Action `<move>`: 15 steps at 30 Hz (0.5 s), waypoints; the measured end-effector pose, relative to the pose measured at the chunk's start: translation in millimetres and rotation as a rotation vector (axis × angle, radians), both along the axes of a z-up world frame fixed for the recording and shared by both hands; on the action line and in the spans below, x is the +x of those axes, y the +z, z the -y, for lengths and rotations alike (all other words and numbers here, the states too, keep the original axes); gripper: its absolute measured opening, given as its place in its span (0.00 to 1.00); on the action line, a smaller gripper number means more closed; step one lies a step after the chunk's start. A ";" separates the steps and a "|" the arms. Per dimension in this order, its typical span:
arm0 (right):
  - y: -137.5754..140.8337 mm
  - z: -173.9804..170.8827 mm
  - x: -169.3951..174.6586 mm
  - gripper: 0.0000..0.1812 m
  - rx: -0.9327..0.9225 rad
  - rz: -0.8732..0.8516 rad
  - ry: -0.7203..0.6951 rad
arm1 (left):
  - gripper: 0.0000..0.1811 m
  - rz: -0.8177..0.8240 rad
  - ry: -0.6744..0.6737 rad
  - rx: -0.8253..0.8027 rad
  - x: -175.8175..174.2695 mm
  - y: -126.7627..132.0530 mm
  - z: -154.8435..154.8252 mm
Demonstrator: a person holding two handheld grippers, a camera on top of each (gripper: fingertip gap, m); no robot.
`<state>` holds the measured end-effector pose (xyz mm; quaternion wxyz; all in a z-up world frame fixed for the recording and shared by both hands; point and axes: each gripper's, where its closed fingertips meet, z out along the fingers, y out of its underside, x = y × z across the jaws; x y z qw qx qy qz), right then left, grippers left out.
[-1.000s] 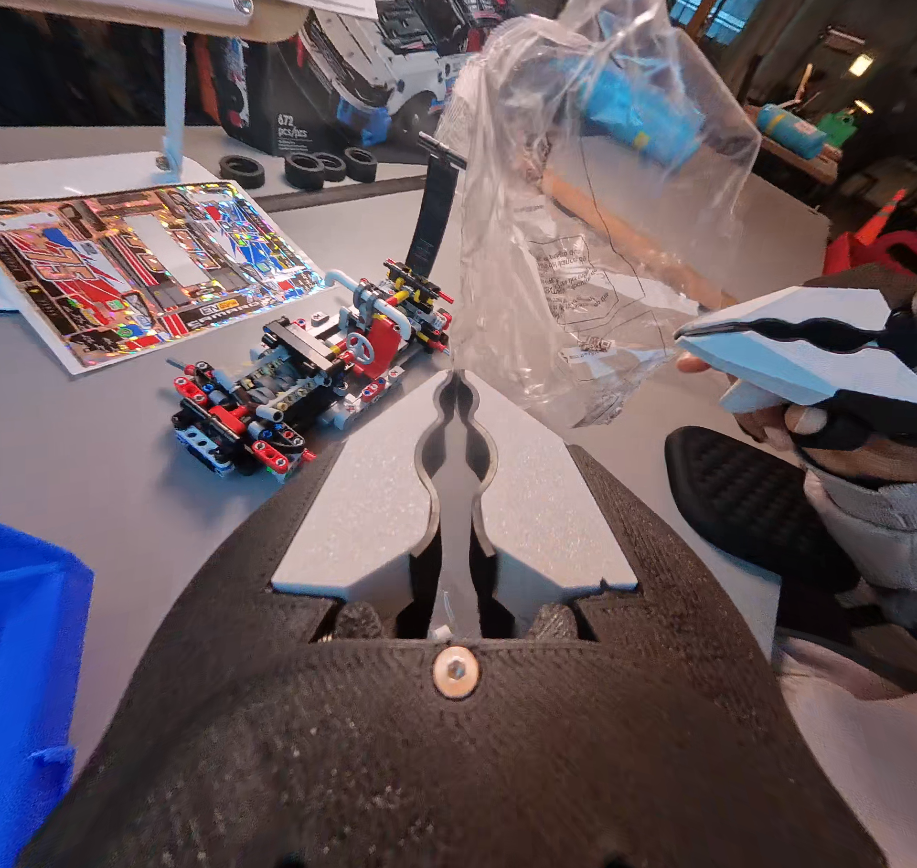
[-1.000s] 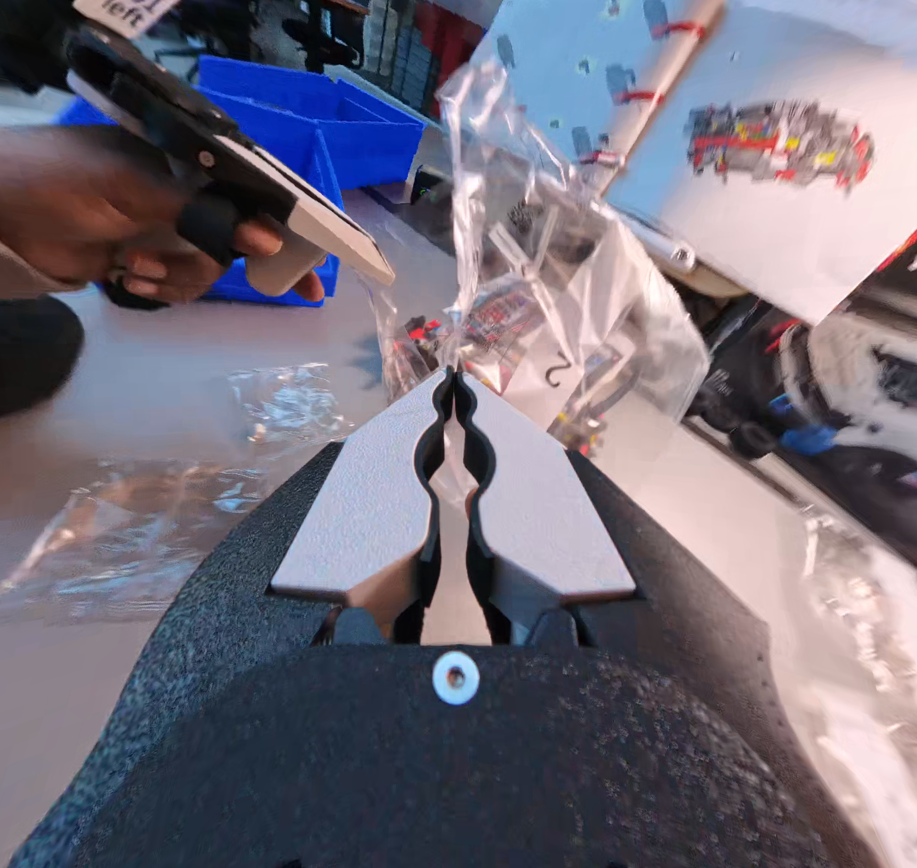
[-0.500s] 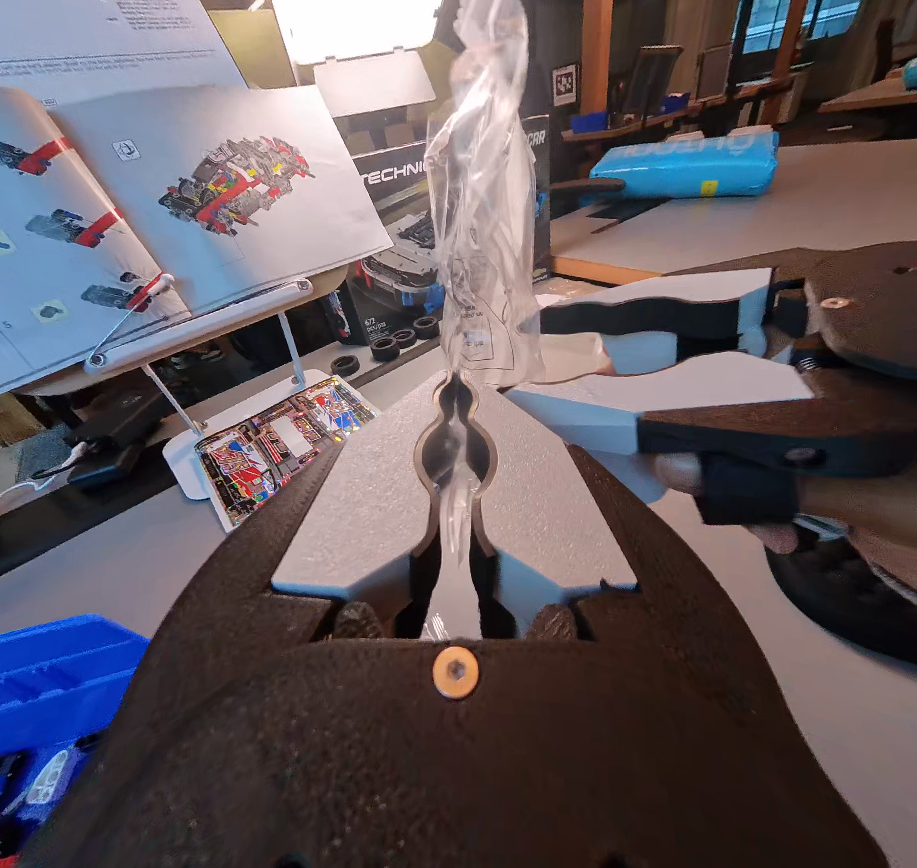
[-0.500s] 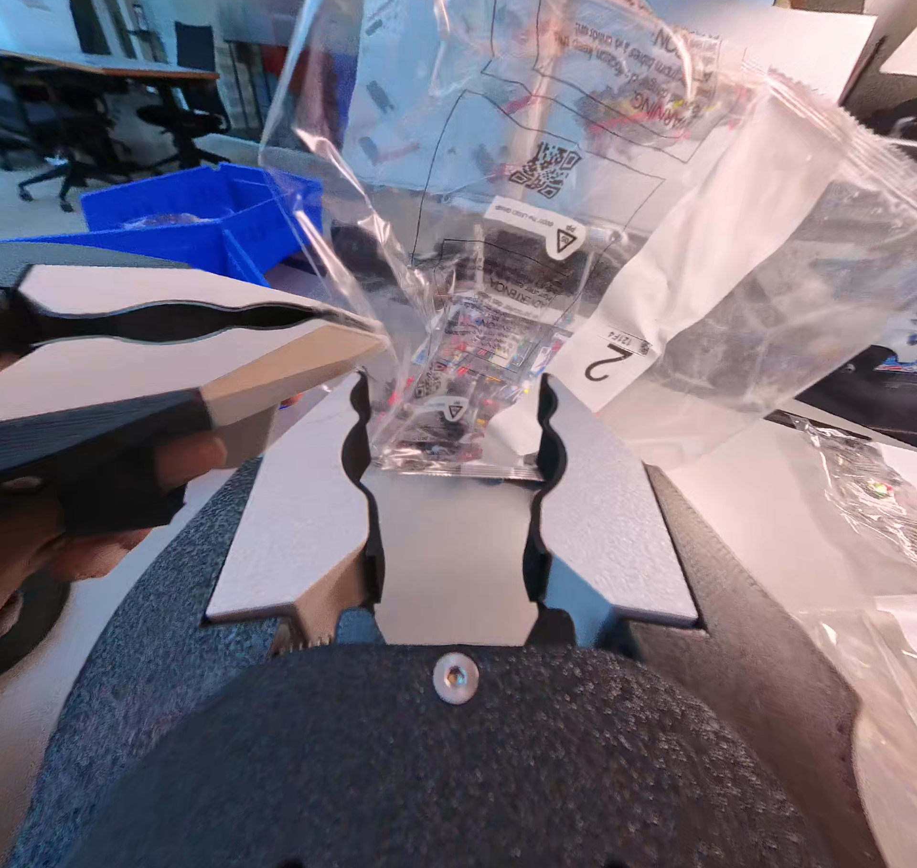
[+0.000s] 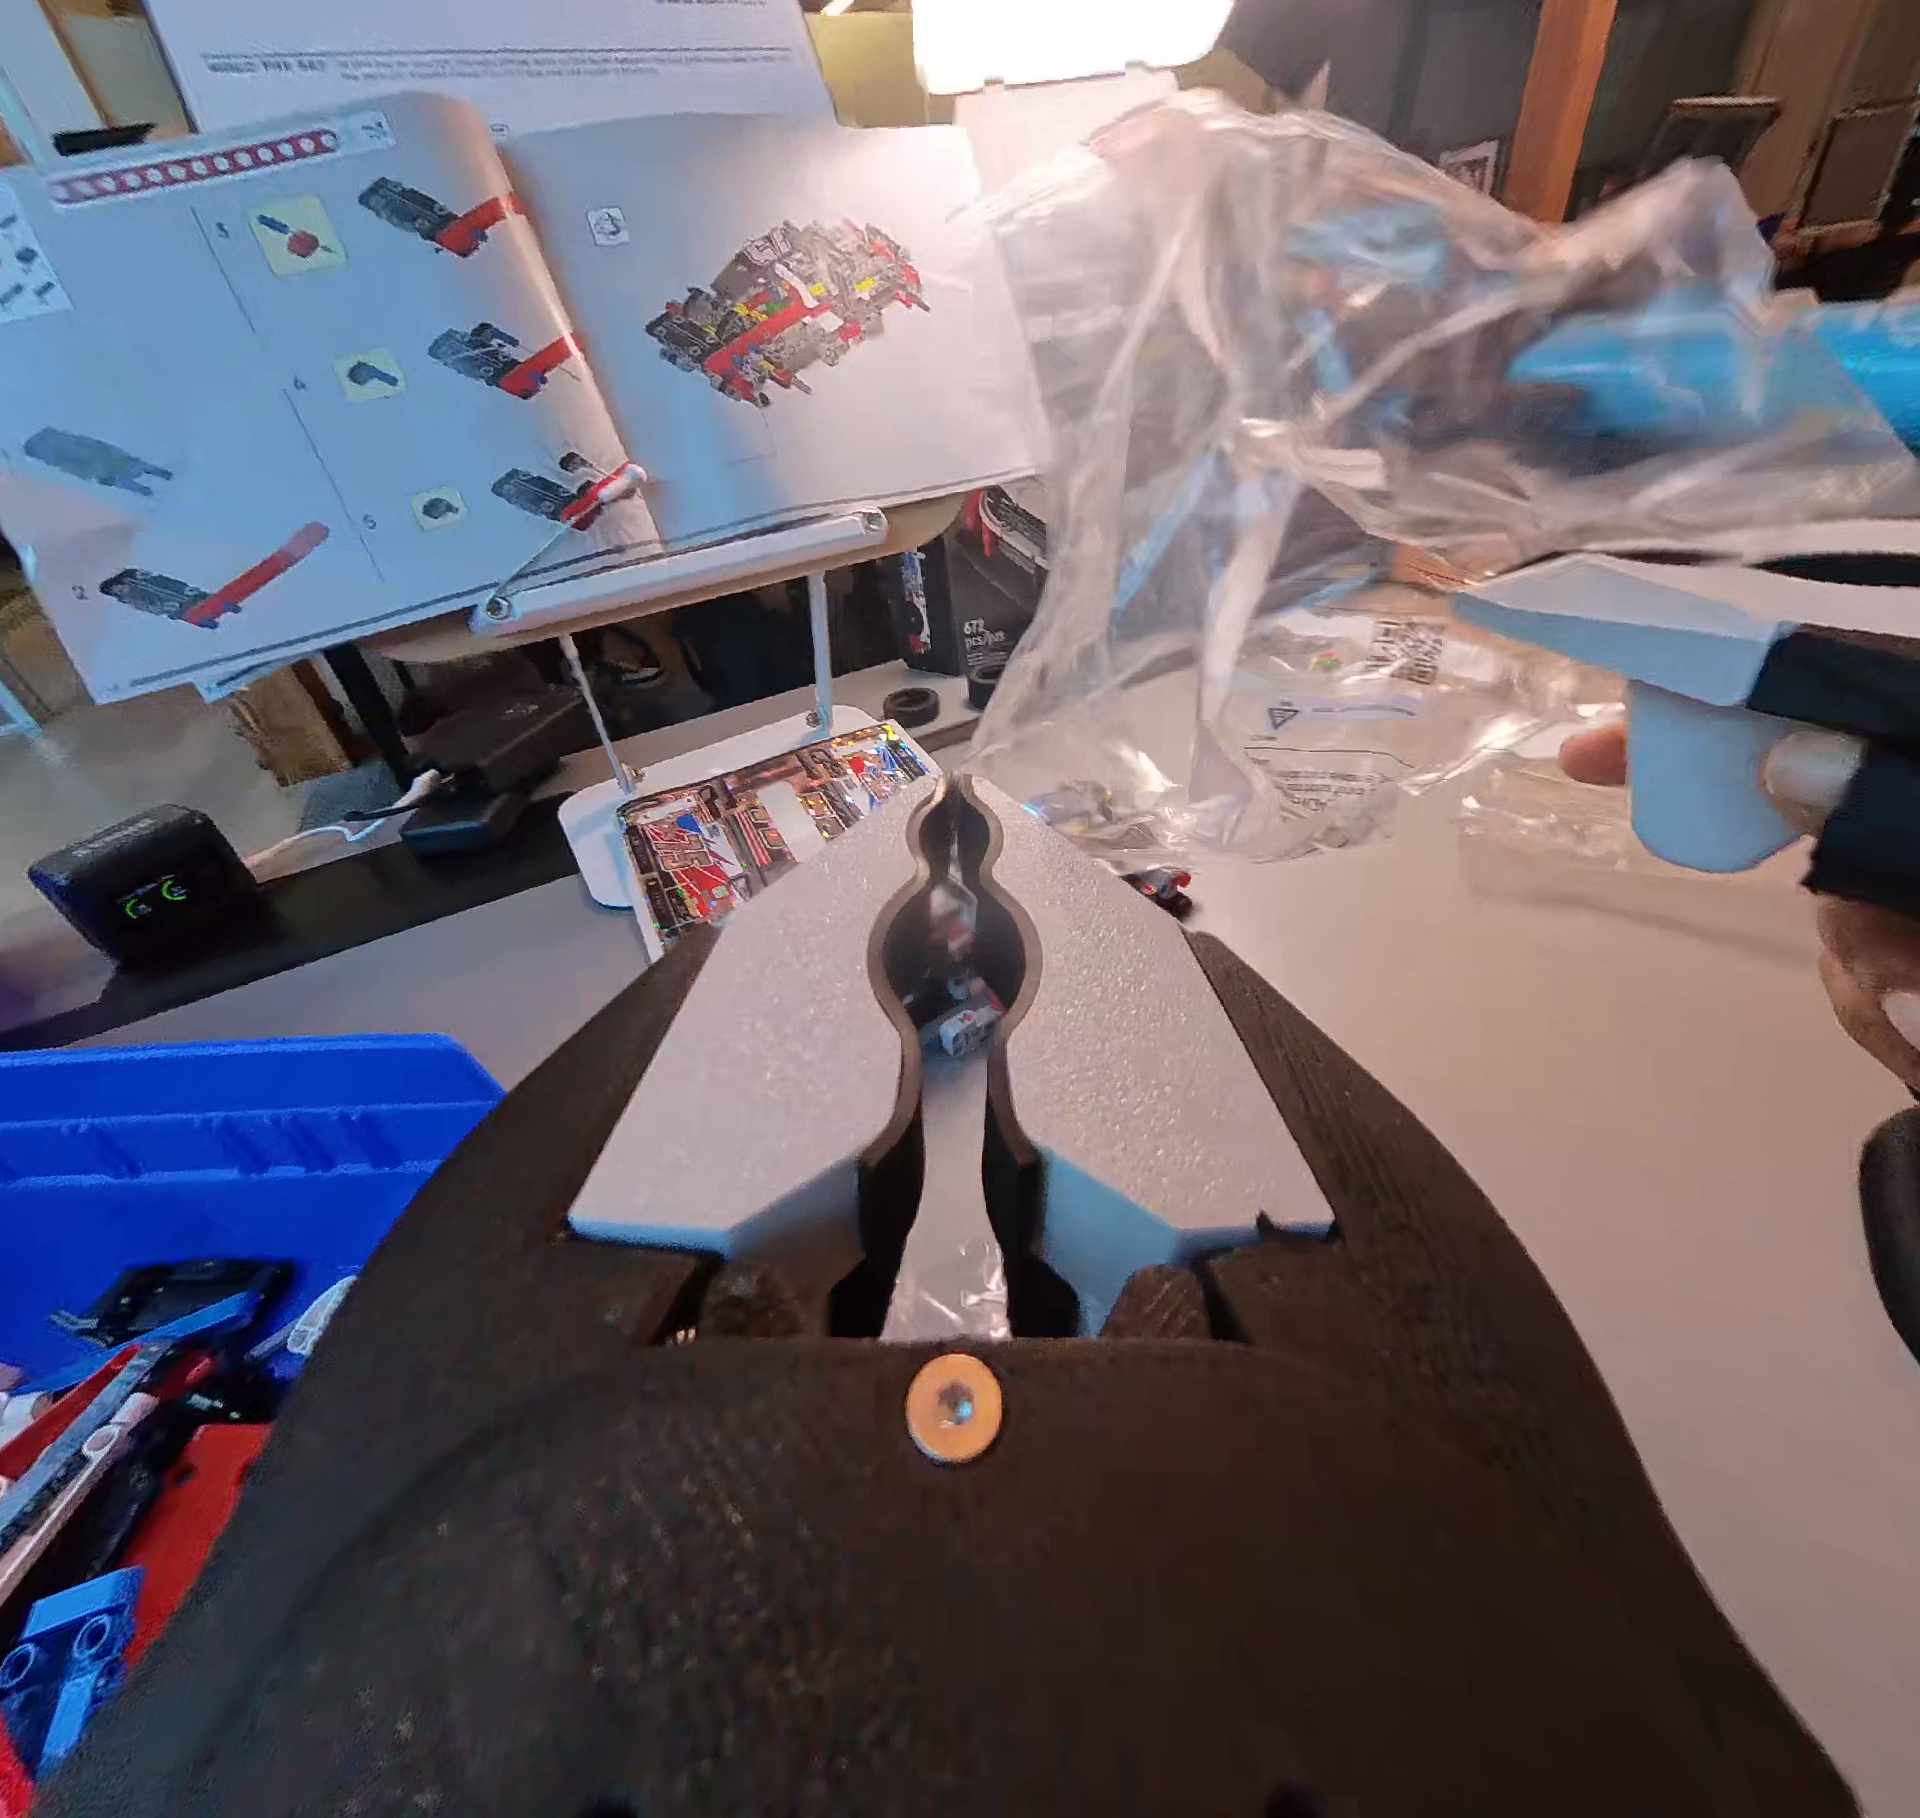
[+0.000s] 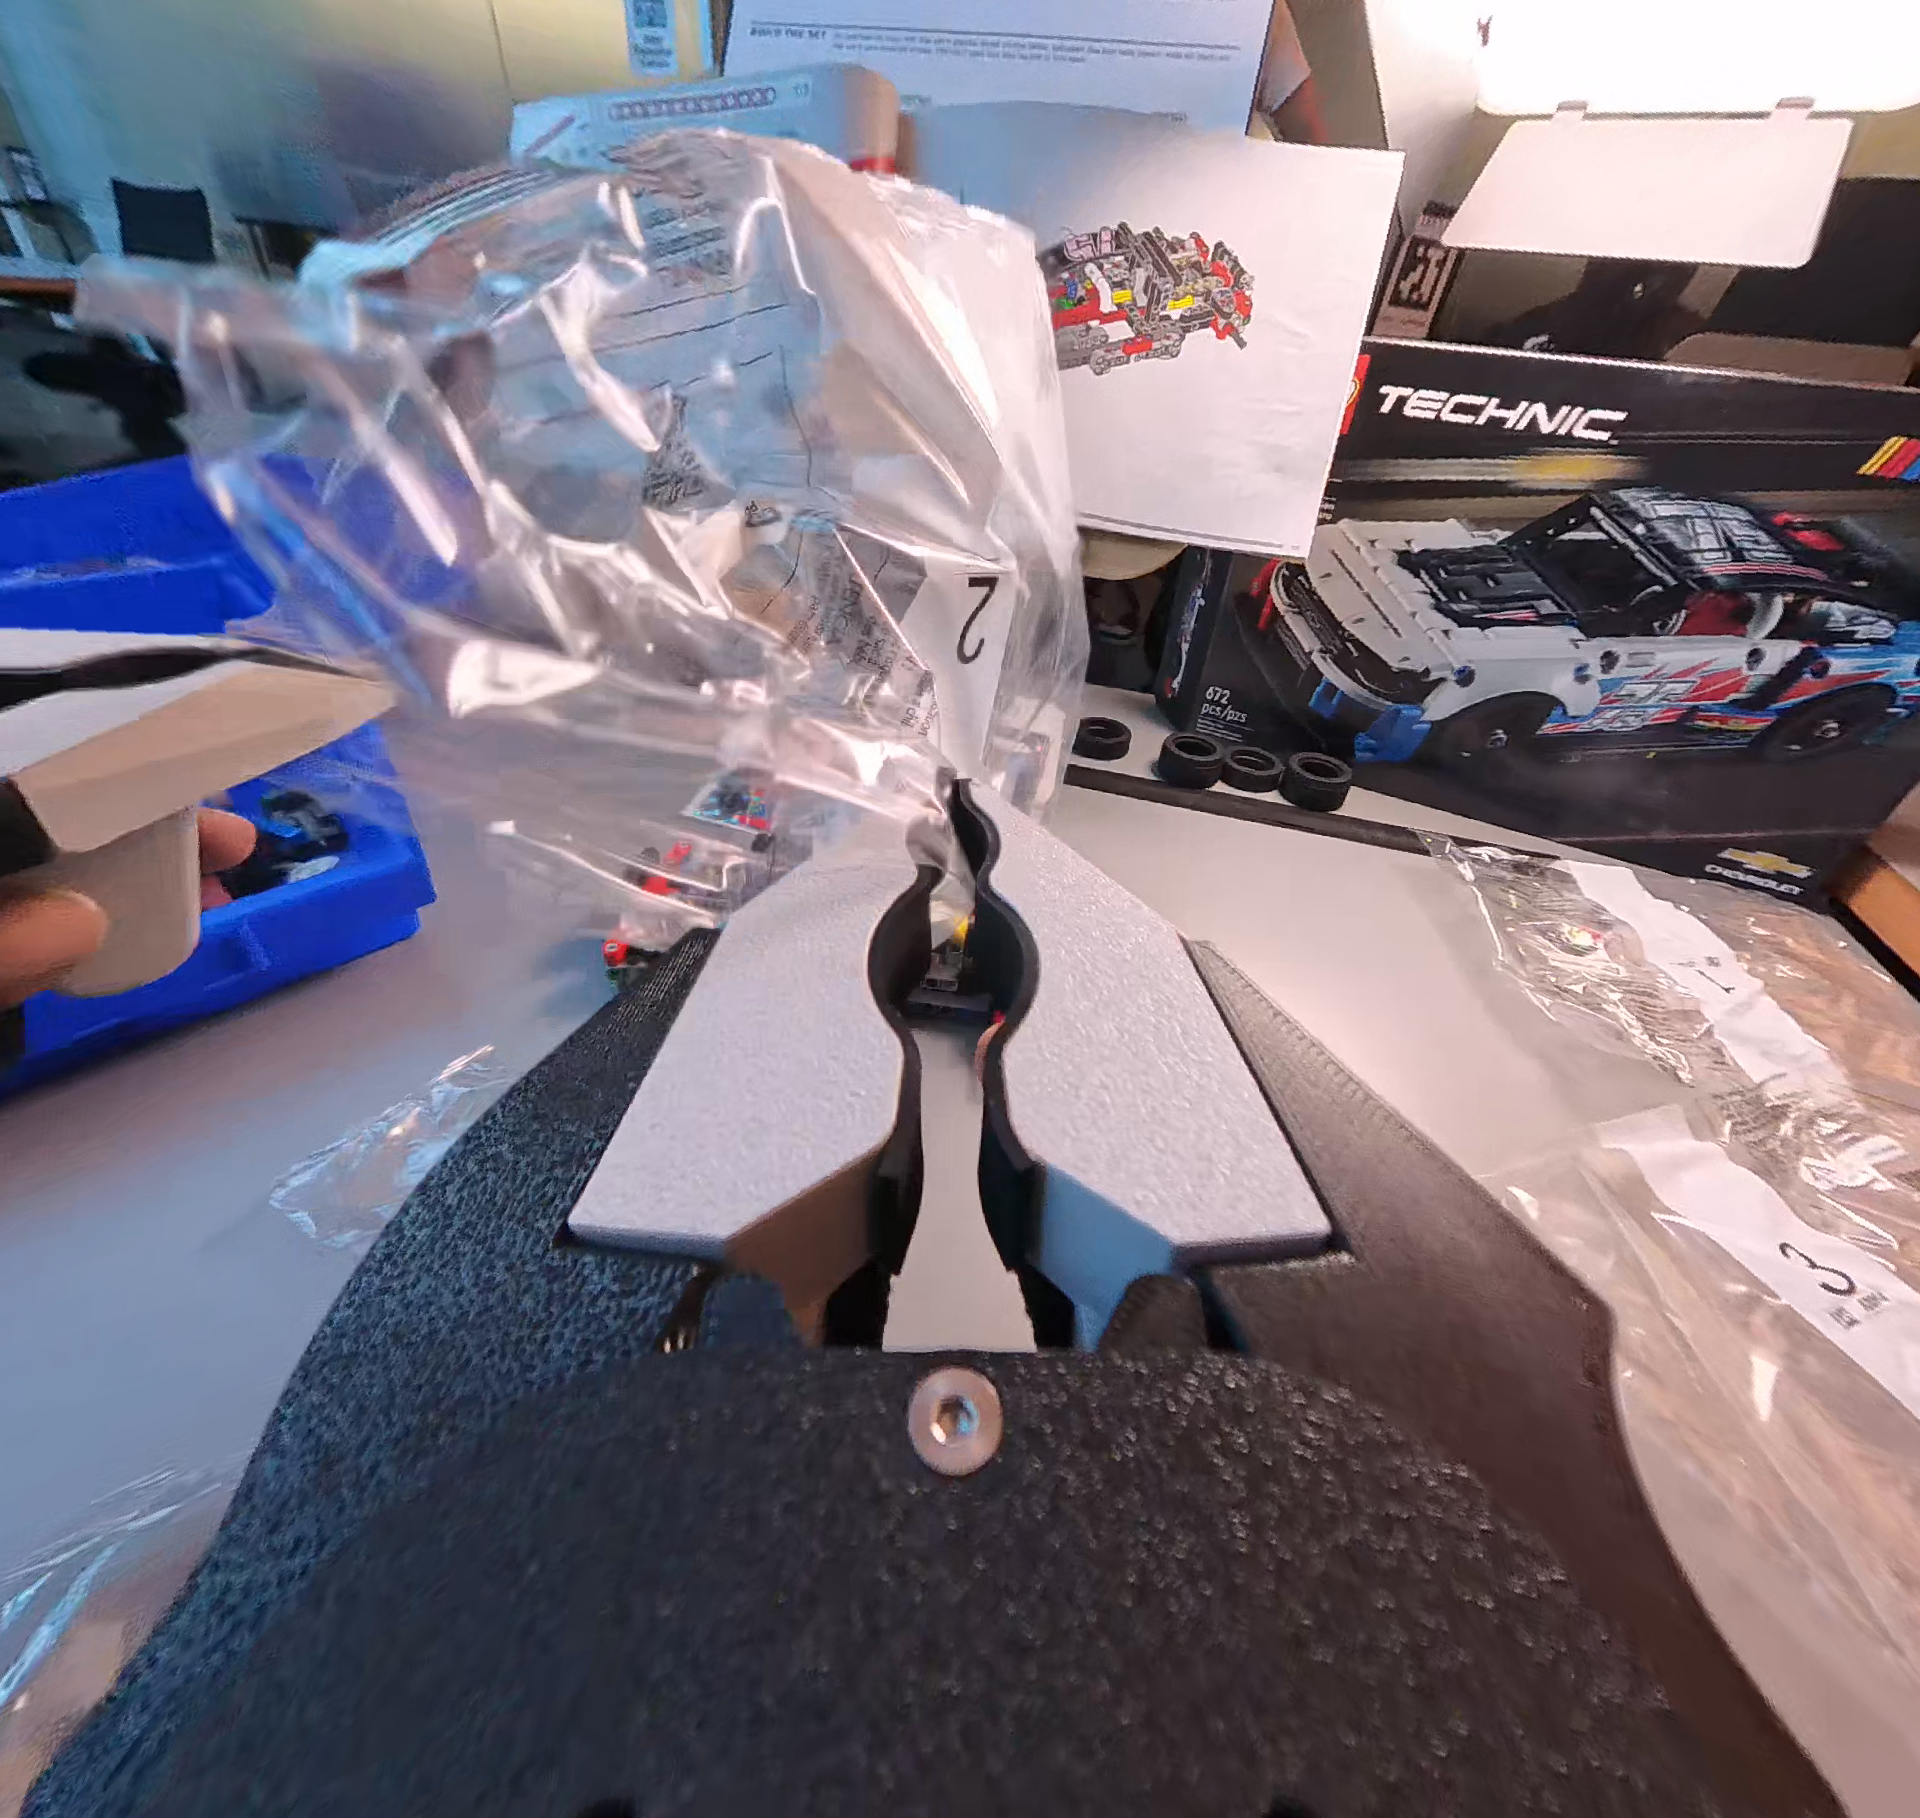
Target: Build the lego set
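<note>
1. Half a second ago the right tool (image 6: pixel 958 802) was wide open around the bottom of the clear bag (image 6: pixel 644 438). Now its two fingers are squeezed together on a corner of the bag.
2. Back then the bag stood straight up from the left tool (image 5: pixel 956 792). Now it is puffed out in front of the open book (image 5: pixel 520 345).
3. The left tool's fingers are closed. The bag's edge reaches its tip, but whether it is pinching the bag cannot be told.
4. The grey counter (image 5: pixel 1403 1041) holds the book on its stand. A shiny sticker sheet (image 5: pixel 748 833) lies just below the book.
5. The lego box (image 6: pixel 1610 573) stands to the right of the book, with black tyres (image 6: pixel 1247 766) in front of it.
6. A blue bin (image 5: pixel 208 1145) sits below and left of the book. Red, black and blue lego bits (image 5: pixel 156 1405) are in it.
7. A few small lego bits (image 6: pixel 675 875) lie on the counter in front of the book, under the bag.
8. More clear bags (image 6: pixel 1714 1093) lie flat, far right of the book.
</note>
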<state>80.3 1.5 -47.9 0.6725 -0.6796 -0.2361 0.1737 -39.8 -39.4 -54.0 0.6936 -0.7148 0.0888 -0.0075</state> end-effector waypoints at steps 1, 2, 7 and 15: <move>-3.0 -1.3 -0.8 0.00 -0.005 0.022 -0.002 | 0.00 -0.017 -0.025 -0.023 8.9 -5.2 0.8; -5.2 -1.5 -2.6 0.00 0.000 0.048 0.002 | 0.00 -0.021 -0.048 -0.021 15.8 -6.7 2.4; -7.5 8.0 -15.4 0.00 0.070 0.161 0.042 | 0.20 -0.039 -0.127 -0.068 24.8 -11.0 0.8; -8.5 9.8 -11.8 0.00 0.098 0.234 0.015 | 0.00 -0.019 -0.022 -0.112 -25.1 -13.8 -19.9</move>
